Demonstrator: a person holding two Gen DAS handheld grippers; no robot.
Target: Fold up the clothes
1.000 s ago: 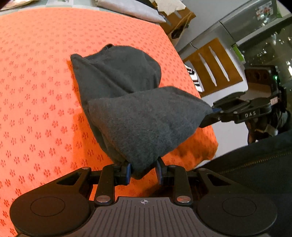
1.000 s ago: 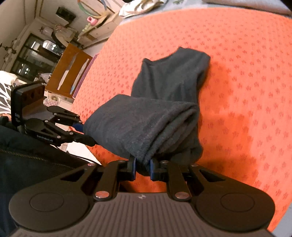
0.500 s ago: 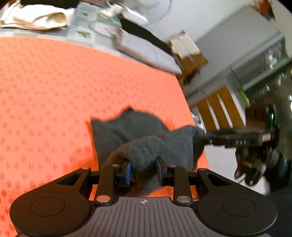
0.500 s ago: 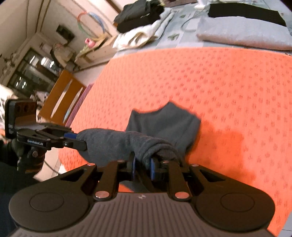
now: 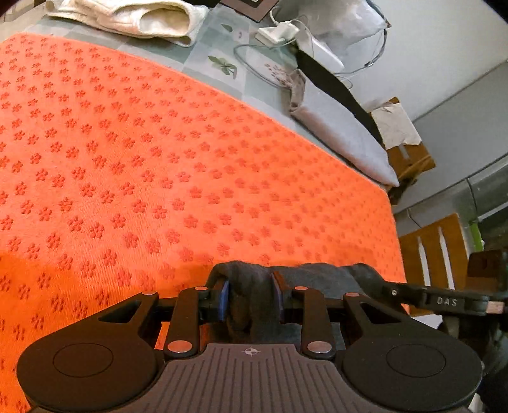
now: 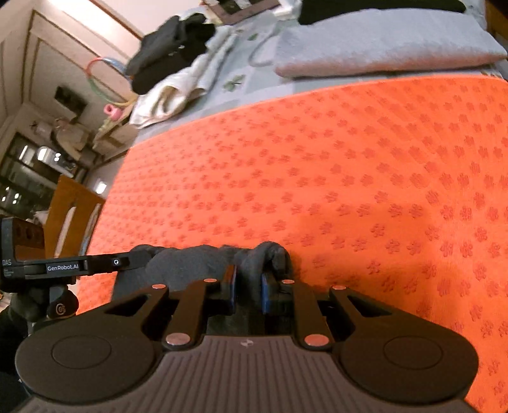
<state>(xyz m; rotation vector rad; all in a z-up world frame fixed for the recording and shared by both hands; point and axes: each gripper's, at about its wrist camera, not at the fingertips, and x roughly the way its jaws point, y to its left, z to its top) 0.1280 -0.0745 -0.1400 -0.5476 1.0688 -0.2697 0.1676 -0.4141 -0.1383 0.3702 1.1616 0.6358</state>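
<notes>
A dark grey garment (image 5: 304, 279) is seen bunched at the near edge of an orange flower-patterned cloth (image 5: 158, 178), stretched between two handheld grippers. The left gripper (image 5: 250, 297) is shown with its jaws clamped on one end of the garment, the thick fold being pressed between the blue pads (image 5: 224, 298). The right gripper (image 6: 248, 287) is shown with its jaws clamped on the other end, a hump of grey fabric being pushed up above the right-hand pad. In the left wrist view the right gripper's black finger, marked "DAS", is seen reaching into the fabric from the right; in the right wrist view the left gripper's finger, marked "GenRobot.AI", is seen entering from the left. Beyond the orange cloth, a pale green surface is covered with other things: a folded grey cloth (image 5: 343, 136), a cream-white garment (image 5: 127, 19), a black bundle (image 6: 171, 47) and white cables (image 5: 279, 41). A wooden chair back (image 5: 435, 251) is visible to the right of the orange cloth.
</notes>
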